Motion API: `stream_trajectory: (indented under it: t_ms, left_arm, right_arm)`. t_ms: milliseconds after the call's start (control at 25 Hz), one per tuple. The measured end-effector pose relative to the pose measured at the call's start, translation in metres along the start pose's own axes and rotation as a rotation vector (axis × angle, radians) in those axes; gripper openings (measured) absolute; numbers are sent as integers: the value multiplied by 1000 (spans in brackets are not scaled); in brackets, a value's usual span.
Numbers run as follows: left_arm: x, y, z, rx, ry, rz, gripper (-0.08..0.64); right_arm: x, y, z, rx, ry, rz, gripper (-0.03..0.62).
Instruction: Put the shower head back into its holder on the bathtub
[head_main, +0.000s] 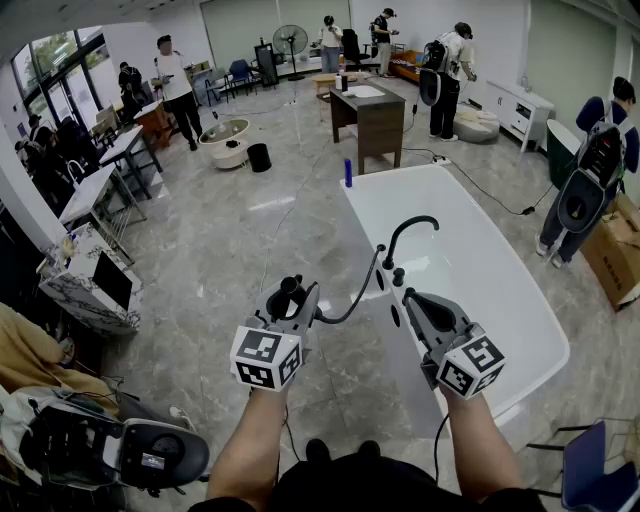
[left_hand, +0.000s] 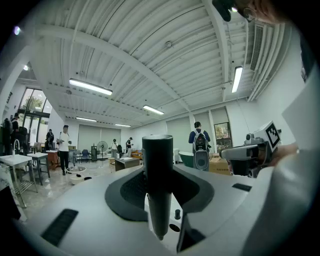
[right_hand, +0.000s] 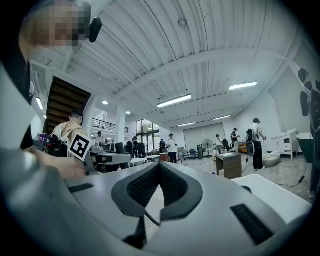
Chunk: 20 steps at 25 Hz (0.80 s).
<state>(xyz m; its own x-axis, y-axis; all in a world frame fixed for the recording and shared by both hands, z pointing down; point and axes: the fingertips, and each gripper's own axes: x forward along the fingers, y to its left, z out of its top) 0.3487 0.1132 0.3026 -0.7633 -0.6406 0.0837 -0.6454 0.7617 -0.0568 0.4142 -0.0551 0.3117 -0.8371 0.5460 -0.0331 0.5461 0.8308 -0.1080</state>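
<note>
The black shower head stands upright between the jaws of my left gripper, which is shut on its handle. Its black hose runs right to the fittings on the white bathtub's rim, beside the curved black faucet. In the left gripper view the shower head fills the middle of my left gripper. My right gripper hovers over the tub's near-left rim, shut and holding nothing. In the right gripper view my right gripper has its pads together.
A blue bottle stands at the tub's far corner. Behind it is a dark wooden desk. A marble counter sits at left, a cardboard box at right, a blue chair at bottom right. Several people stand around the hall.
</note>
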Motion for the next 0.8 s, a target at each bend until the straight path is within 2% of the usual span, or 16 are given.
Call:
stream_trajectory:
  t_ms: [400,800]
  left_arm:
    - [8,-11,-3,-2,5,9,132]
    - [-1,-17,-6,-8,3,51,132]
  right_arm:
    - [-7,-10,-3,7,-3,30,15]
    - [-18,-12,-18,60,24,61,22]
